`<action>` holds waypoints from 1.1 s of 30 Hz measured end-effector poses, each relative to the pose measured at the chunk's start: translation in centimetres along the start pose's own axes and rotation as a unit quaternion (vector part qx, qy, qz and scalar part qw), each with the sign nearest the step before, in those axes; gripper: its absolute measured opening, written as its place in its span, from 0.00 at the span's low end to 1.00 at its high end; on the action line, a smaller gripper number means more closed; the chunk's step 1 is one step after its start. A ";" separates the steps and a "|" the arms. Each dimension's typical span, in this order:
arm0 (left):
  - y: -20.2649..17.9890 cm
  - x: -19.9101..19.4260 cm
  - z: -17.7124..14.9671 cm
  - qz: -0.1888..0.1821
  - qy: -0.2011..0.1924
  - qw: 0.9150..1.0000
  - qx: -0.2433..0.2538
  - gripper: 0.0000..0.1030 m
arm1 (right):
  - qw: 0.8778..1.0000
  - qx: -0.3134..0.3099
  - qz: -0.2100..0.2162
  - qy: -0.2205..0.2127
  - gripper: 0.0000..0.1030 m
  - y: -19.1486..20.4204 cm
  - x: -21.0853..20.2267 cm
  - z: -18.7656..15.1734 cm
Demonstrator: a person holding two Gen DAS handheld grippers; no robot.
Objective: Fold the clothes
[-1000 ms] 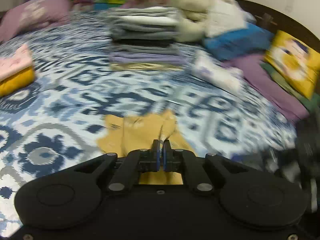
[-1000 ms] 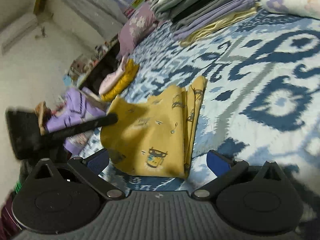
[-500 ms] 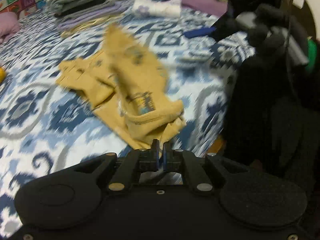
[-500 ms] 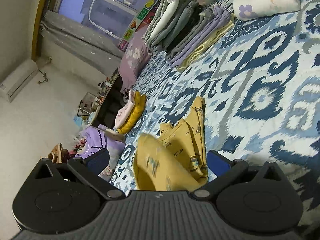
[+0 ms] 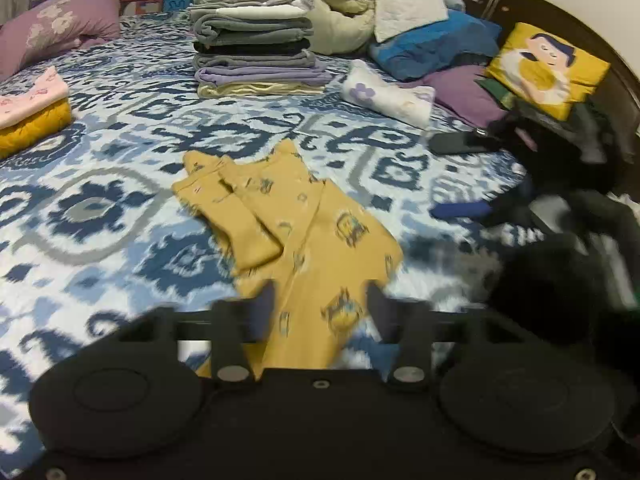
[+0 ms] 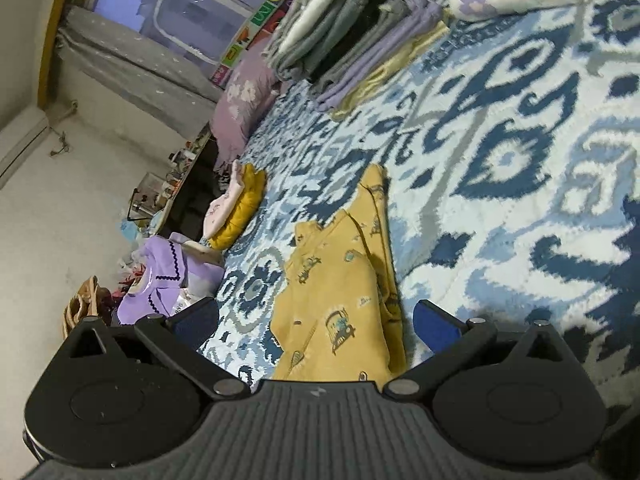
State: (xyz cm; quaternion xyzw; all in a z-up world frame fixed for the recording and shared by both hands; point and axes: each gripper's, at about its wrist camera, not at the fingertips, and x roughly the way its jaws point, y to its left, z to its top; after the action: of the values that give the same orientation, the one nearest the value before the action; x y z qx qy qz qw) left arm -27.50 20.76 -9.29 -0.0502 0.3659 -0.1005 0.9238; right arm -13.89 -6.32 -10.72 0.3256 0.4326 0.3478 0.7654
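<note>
The yellow garment (image 5: 304, 236) lay partly folded on the bed (image 5: 120, 184), its long axis running away from me toward the stack of folded clothes (image 5: 256, 48). Its near hem sat between the jaws of my left tool (image 5: 320, 312), which were opening, no pad pressing the cloth. My right tool (image 6: 316, 324) hung released just above the same near end, nothing gripped. Both tools were close to that hem; I judged the left one nearer, so the next fold should carry the near end forward.
</note>
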 end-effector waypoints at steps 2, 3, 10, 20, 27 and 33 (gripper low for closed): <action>-0.3 2.3 0.1 0.025 0.018 1.000 0.002 0.54 | 1.000 0.003 -0.002 -0.001 1.00 -0.1 -0.2 -0.2; -0.3 3.5 0.1 0.035 0.028 0.999 0.001 0.46 | 1.000 0.004 -0.003 -0.002 1.00 -0.1 -0.3 -0.3; -3.9 3.1 -2.2 -0.008 0.043 0.992 0.118 0.03 | 1.000 0.003 -0.011 -0.007 1.00 -0.6 -1.2 -0.4; -6.3 -0.9 -6.1 -0.136 0.086 0.963 0.215 0.04 | 1.000 0.008 -0.014 0.005 1.00 -1.5 0.2 -0.6; -0.4 -2.4 -1.6 -0.050 0.013 0.997 0.053 0.16 | 0.999 -0.045 -0.018 0.008 0.98 -0.3 1.2 -0.5; 5.0 1.2 1.2 0.023 0.006 0.993 -0.111 0.26 | 0.993 -0.108 -0.040 0.019 0.81 0.4 3.8 0.5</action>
State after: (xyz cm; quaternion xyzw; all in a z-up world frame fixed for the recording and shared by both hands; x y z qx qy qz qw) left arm -25.07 25.35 -10.03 -0.1438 0.3817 -0.0382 0.9122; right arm -12.11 -3.04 -11.85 0.2172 0.4199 0.3676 0.8009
